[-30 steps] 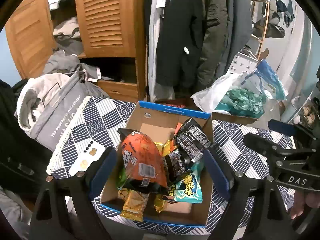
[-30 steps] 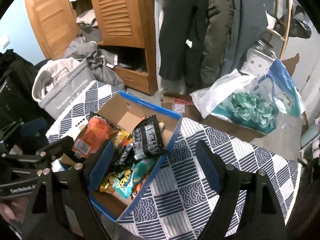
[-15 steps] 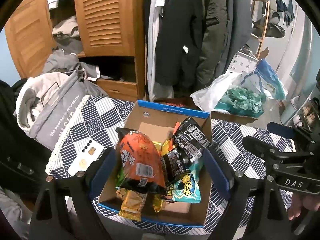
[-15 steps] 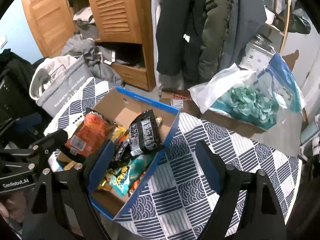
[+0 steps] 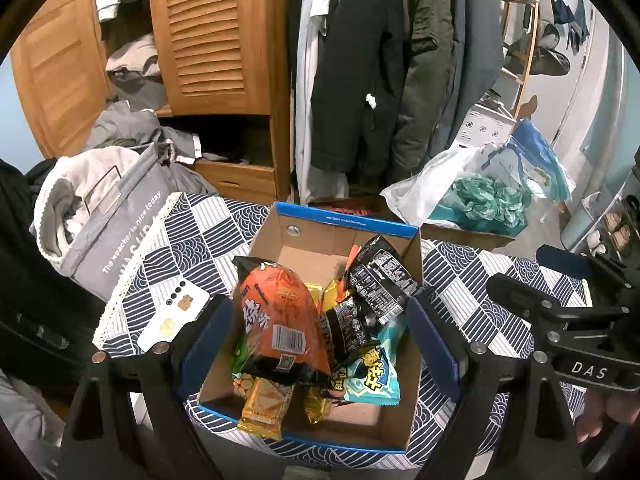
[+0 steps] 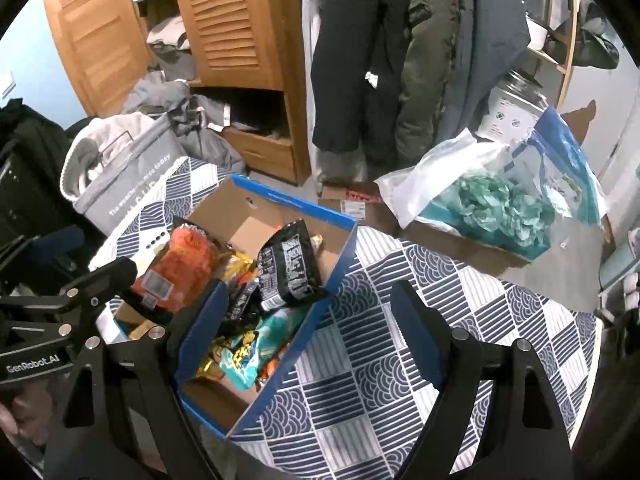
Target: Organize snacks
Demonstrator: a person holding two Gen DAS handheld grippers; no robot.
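Note:
A blue-edged cardboard box (image 5: pixel 348 224) stands on the patterned table, full of snack packs. An orange bag (image 5: pixel 280 320) leans at its left, a black bag (image 5: pixel 380 280) at its right, a teal pack (image 5: pixel 380 376) and a gold pack (image 5: pixel 264 408) lie near the front. My left gripper (image 5: pixel 316 340) is open and empty, hovering over the box. My right gripper (image 6: pixel 308 328) is open and empty, over the box's right wall (image 6: pixel 320 312). The orange bag (image 6: pixel 180 268) and black bag (image 6: pixel 288 268) also show in the right wrist view.
A white card (image 5: pixel 172 316) lies left of the box on the blue-and-white tablecloth (image 6: pixel 400 380). A grey laundry basket (image 5: pixel 108 216) stands at the left. A plastic bag with teal stuff (image 5: pixel 488 200) sits on a carton behind. A wooden wardrobe and hanging coats (image 5: pixel 360 60) stand beyond.
Both grippers have drifted slightly; the right wrist view has shifted a little so the box sits more to the left. Both stay open and empty. The snacks have not moved.

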